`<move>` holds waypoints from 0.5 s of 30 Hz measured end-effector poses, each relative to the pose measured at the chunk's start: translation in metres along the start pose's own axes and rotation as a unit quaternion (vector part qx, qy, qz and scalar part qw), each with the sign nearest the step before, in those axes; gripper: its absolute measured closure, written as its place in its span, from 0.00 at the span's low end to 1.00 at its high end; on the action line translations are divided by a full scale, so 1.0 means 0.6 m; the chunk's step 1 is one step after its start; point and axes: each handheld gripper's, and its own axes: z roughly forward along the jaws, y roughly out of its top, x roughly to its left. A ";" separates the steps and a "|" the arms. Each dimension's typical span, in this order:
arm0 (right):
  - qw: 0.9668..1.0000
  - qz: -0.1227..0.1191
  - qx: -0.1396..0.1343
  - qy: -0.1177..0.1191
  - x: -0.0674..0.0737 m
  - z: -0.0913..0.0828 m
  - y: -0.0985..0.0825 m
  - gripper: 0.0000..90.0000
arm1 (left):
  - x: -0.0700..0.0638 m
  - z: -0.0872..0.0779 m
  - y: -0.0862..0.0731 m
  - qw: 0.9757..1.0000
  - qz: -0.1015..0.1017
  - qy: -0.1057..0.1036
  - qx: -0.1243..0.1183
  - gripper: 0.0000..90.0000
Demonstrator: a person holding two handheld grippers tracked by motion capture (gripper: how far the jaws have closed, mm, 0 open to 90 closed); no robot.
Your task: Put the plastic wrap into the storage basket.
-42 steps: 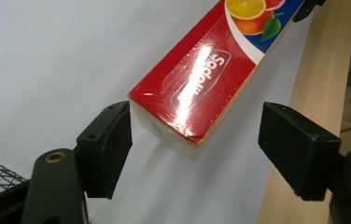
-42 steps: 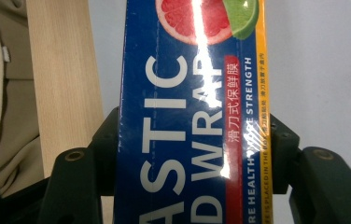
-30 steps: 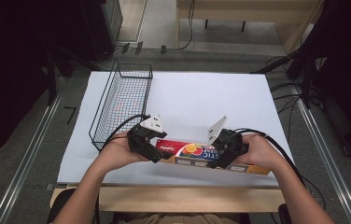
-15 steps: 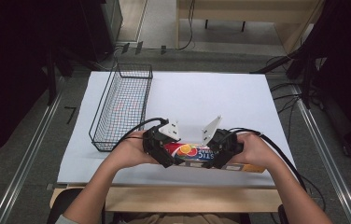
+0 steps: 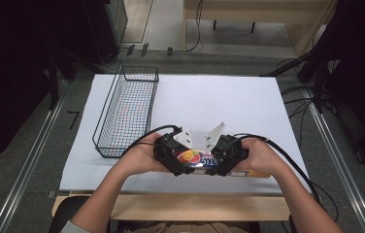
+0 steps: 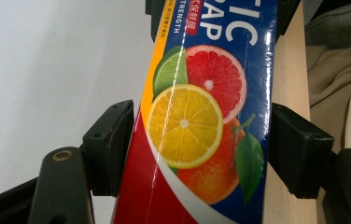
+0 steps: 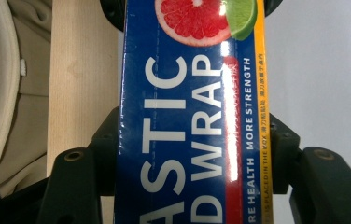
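Both grippers straddle the wrap box point(image 6: 201, 116) at the table's near edge: left gripper point(image 6: 197, 149) and right gripper point(image 7: 192, 154) each pinching its sides. Light, stiff card under slick film; gripping both ends suits it

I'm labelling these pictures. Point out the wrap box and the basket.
wrap box point(image 6: 197, 140): left gripper view, on the orange slice printed on its top face.
basket point(image 5: 104, 149): high view, on its near rim.
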 end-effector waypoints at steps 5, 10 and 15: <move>1.000 -0.014 0.003 -0.011 0.004 0.005 0.008 0.45 | -0.001 0.012 0.004 1.000 -0.002 -0.005 0.015 0.32; 0.999 -0.026 0.005 -0.021 0.009 0.009 0.011 0.45 | -0.004 0.017 0.006 1.000 0.001 -0.003 0.014 0.37; 0.999 -0.027 0.007 -0.021 0.010 0.012 0.012 0.45 | -0.005 0.026 0.006 1.000 -0.006 -0.002 0.019 0.35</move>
